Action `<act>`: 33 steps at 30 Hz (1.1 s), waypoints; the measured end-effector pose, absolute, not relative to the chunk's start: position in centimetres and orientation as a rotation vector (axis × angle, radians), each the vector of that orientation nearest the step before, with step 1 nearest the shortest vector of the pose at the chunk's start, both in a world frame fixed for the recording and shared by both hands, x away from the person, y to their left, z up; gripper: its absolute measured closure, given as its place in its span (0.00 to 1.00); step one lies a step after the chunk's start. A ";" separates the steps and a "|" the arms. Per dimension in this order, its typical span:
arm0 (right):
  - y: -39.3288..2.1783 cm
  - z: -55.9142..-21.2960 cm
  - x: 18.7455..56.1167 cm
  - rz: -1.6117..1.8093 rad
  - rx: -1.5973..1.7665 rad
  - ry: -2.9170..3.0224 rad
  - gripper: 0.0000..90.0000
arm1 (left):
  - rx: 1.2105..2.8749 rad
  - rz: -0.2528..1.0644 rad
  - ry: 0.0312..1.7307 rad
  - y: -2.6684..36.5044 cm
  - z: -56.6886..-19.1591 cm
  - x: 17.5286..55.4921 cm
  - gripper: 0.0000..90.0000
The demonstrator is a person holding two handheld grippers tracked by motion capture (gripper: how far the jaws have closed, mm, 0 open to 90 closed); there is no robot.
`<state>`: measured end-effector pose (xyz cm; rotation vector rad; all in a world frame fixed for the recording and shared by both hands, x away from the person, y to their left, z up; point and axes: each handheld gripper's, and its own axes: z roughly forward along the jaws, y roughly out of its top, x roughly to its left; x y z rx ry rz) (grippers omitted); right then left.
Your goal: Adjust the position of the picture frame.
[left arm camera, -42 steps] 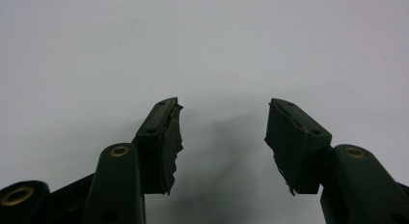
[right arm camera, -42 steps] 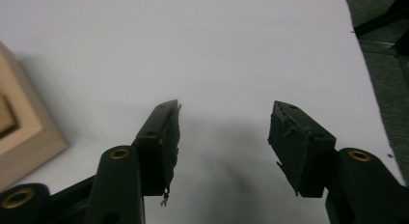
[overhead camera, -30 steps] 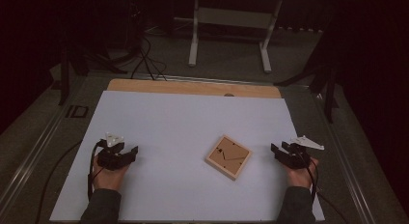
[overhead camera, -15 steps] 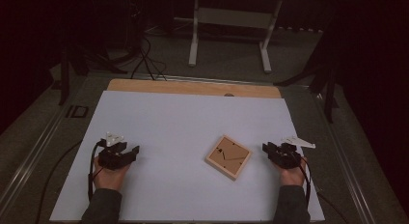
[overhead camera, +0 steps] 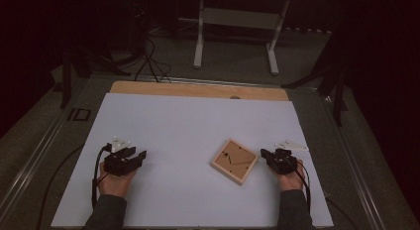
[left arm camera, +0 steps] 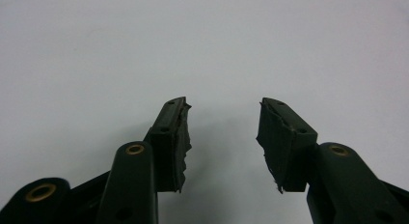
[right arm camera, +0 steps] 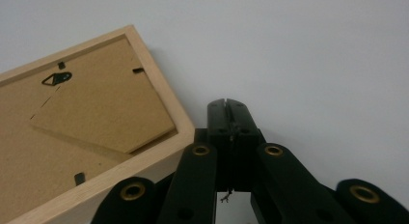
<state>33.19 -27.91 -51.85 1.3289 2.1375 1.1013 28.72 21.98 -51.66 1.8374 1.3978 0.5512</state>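
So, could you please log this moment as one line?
right hand-held gripper: shut, empty, beside picture frame | left hand-held gripper: open, jaws just closing, empty | frame: face-down

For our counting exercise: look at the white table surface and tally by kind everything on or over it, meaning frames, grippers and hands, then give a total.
Wooden picture frame, lying back side up: 1
Grippers: 2, the left gripper with jaws apart and the right gripper with jaws closed beside the frame
Hands: 2, the left hand and the right hand
Total: 5
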 end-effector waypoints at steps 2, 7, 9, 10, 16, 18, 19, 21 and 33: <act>-27.8 -51.9 33.2 1.103 1.326 2.144 0.99 | 1.835 0.550 1.389 21.8 -51.6 28.6 0.60; -27.6 -52.2 33.3 1.081 1.329 2.166 1.00 | 1.834 0.542 1.371 21.6 -51.4 28.4 0.61; -27.6 -52.2 33.3 1.081 1.332 2.169 1.00 | 1.833 0.537 1.362 21.4 -51.3 28.3 0.62; -27.6 -52.2 33.3 1.080 1.335 2.171 1.00 | 1.830 0.535 1.359 21.4 -51.3 28.2 0.62; -27.1 -52.4 33.2 1.066 1.311 2.201 1.00 | 1.845 0.528 1.338 20.8 -51.2 28.0 0.62; -26.8 -52.4 33.2 1.063 1.293 2.216 1.00 | 1.849 0.526 1.329 20.5 -51.2 27.9 0.62; -26.6 -52.4 33.2 1.063 1.285 2.220 1.00 | 1.852 0.524 1.324 20.4 -51.2 27.9 0.62; -26.2 -52.3 33.1 1.063 1.273 2.232 1.00 | 1.858 0.522 1.314 20.1 -51.1 27.8 0.63; -24.9 -52.4 32.7 1.072 1.215 2.275 1.00 | 1.882 0.513 1.280 19.1 -51.1 27.6 0.62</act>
